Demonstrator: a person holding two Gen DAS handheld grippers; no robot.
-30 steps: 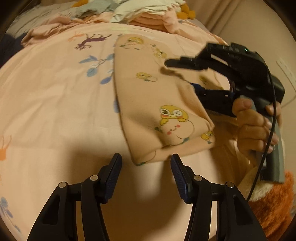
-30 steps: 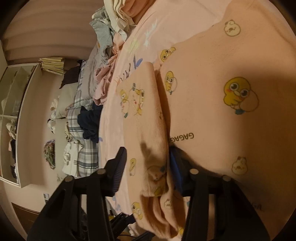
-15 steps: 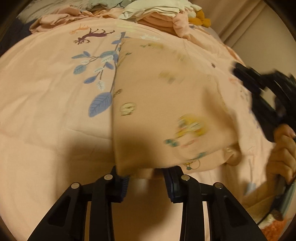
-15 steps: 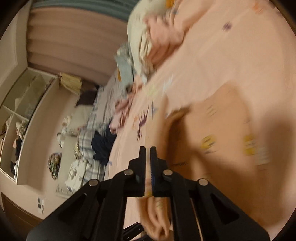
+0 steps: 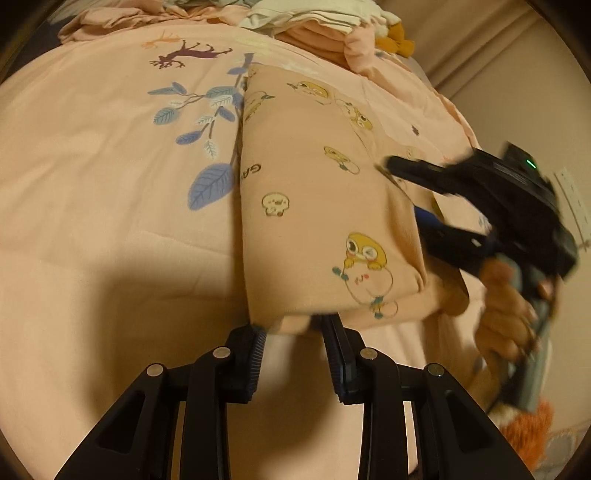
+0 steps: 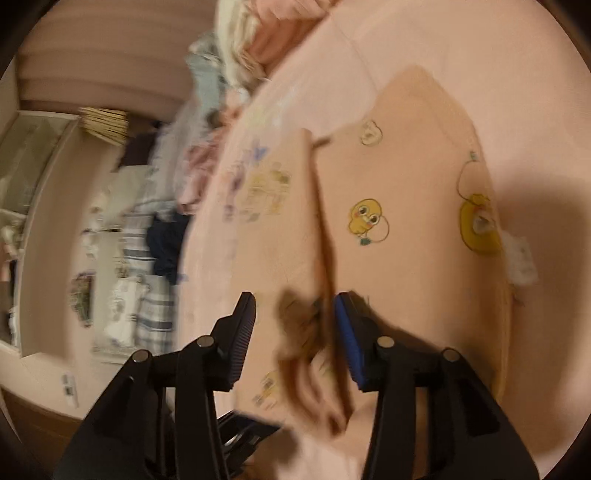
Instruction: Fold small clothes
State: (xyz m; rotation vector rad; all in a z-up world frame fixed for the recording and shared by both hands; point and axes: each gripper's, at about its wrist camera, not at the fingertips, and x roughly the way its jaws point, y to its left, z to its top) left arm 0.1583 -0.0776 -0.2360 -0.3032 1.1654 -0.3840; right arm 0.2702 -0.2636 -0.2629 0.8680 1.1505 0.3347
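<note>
Peach garment [image 5: 325,206], clothes pile [image 5: 317,22] behind

Open bedspread [image 5: 92,206] stretches to the left of the folded garment [image 5: 314,206], smooth and bare of clothes. Along the far edge, a pile of clothes [image 5: 325,26] and a yellow toy [image 5: 395,40] block the way beyond the garment. On the garment's right side, the right gripper [image 5: 402,192] and the hand [image 5: 506,306] holding it fill the gap toward the wall. The left gripper [image 5: 293,332], jaws apart, sits at the garment's near edge, with bare bedspread below it. Seen from the right wrist, a garment fold [image 6: 317,332] rises between the open jaws, and heaped laundry [image 6: 155,258] crowds the bed's far side.
</note>
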